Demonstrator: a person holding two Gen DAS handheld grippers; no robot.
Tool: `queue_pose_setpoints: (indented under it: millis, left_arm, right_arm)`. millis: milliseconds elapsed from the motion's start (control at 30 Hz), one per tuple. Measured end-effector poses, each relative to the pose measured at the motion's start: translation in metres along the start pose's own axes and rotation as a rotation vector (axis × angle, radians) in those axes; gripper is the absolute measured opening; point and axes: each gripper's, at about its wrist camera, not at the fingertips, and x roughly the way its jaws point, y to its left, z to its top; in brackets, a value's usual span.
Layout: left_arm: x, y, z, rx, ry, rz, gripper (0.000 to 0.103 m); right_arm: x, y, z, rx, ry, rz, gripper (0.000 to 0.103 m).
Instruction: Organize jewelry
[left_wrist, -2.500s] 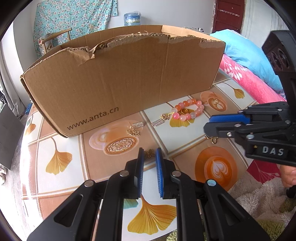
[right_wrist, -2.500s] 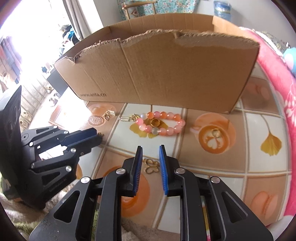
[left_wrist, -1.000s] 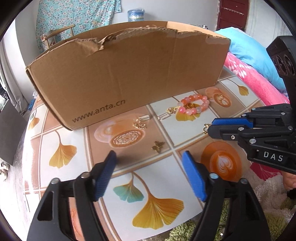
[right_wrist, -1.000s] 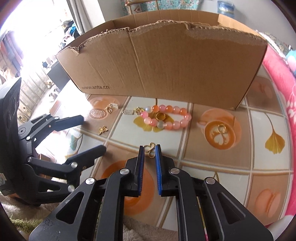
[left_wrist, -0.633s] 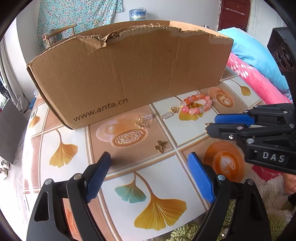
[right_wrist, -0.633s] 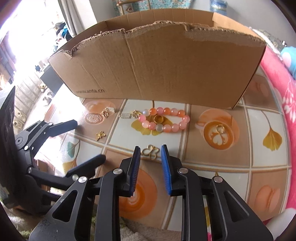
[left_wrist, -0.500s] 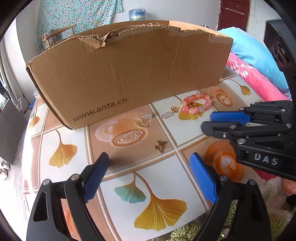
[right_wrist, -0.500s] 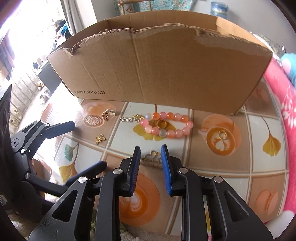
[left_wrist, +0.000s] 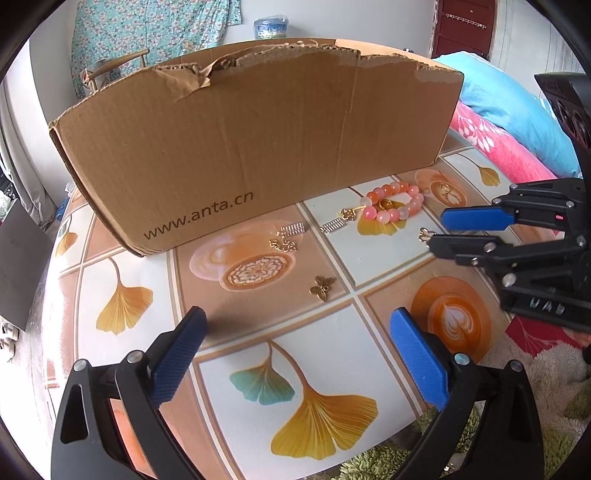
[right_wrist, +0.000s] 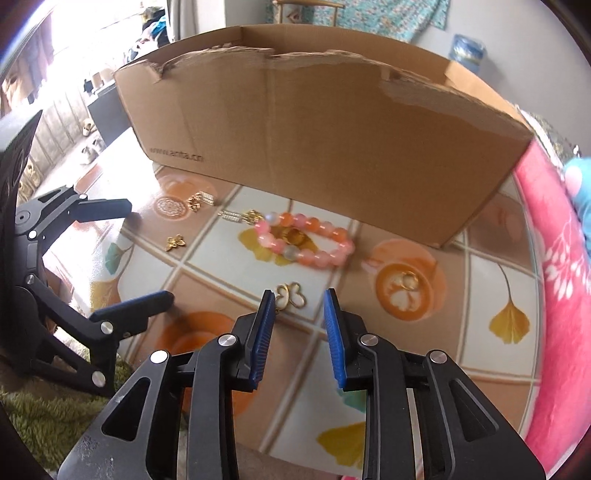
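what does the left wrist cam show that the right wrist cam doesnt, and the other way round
Only the left wrist view shows the folded blue bedding on the right and the left gripper's own wide-open pads. Only the right wrist view gives a clear look at the gold ring on the coffee print and the white butterfly charm just ahead of the open right gripper. Both show the cardboard box, the pink bead bracelet and the small gold butterfly.

black jaws, ribbed blue pads (left_wrist: 176, 353)

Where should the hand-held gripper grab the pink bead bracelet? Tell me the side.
Pinch the bracelet across its near bead row, coming down from above with one finger inside the loop. It lies flat on the table, and a gold ring sits inside, so avoid that.
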Motion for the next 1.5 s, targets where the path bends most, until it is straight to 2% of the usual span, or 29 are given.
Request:
queue_pose_setpoints:
  millis: [33, 100, 167, 267, 333, 400, 433, 533, 800, 1067, 1500]
  left_arm:
    - [0.000, 0.000, 0.000, -0.001, 0.000, 0.000, 0.097]
    - [0.000, -0.001, 0.000, -0.001, -0.002, 0.000, 0.098]
    - [0.000, 0.000, 0.000, -0.001, -0.003, -0.001, 0.098]
    - [0.000, 0.000, -0.001, 0.003, -0.002, 0.000, 0.098]
    - [0.000, -0.001, 0.000, 0.004, 0.001, 0.001, 0.098]
    - [0.000, -0.001, 0.001, 0.004, 0.006, 0.003, 0.098]
    - [0.000, -0.001, 0.001, 0.003, 0.009, 0.003, 0.098]
    - [0.002, -0.003, 0.003, 0.006, 0.011, 0.004, 0.098]
    - [0.002, -0.003, 0.003, 0.002, 0.011, 0.007, 0.099]
    - [0.002, -0.002, 0.002, -0.003, 0.012, 0.008, 0.099]
    - [-0.001, 0.001, -0.002, -0.012, 0.004, 0.014, 0.099]
  right_arm:
    - [-0.002, -0.002, 0.000, 0.025, -0.004, 0.018, 0.029]
    - [-0.004, -0.006, -0.001, 0.075, -0.006, 0.043, 0.048]
    - [-0.002, -0.006, -0.003, 0.108, 0.001, 0.068, 0.055]
    - [0.007, -0.005, -0.004, 0.111, 0.021, 0.062, 0.075]
    - [0.007, -0.002, -0.007, 0.098, 0.025, 0.067, 0.078]
    - [0.012, 0.001, -0.007, 0.077, 0.051, 0.057, 0.092]
    - [0.013, 0.002, -0.009, 0.071, 0.057, 0.048, 0.094]
    - [0.010, -0.001, -0.019, 0.042, 0.057, 0.016, 0.095]
    - [0.010, 0.003, -0.030, 0.031, 0.015, 0.022, 0.095]
    - [-0.009, -0.002, -0.051, 0.035, -0.015, 0.021, 0.095]
    - [-0.016, -0.010, -0.044, 0.029, -0.004, 0.024, 0.095]
